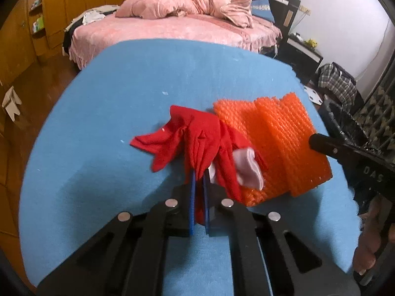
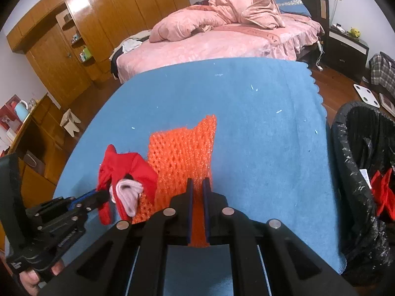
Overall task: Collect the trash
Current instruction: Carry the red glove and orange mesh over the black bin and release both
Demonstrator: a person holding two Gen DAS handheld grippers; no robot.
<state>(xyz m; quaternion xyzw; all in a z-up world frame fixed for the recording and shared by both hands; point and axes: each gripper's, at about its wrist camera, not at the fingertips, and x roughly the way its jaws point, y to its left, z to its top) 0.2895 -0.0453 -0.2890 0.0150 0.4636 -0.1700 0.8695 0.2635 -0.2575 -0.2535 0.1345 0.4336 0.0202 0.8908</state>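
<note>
Blue cloth (image 1: 98, 103) runs bare to my left and far ahead, its zigzag edge (image 2: 318, 98) on the right. My left claw (image 1: 198, 180), angled down, is clamped on the red rag (image 1: 195, 138); my right claw (image 2: 197, 185), angled down, pinches the orange foam net (image 2: 182, 150) just beside it. Only the right view shows the black-lined bin (image 2: 345, 153) past the edge.

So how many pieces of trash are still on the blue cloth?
2: the red cloth in the left gripper and the orange foam net in the right gripper.
</note>
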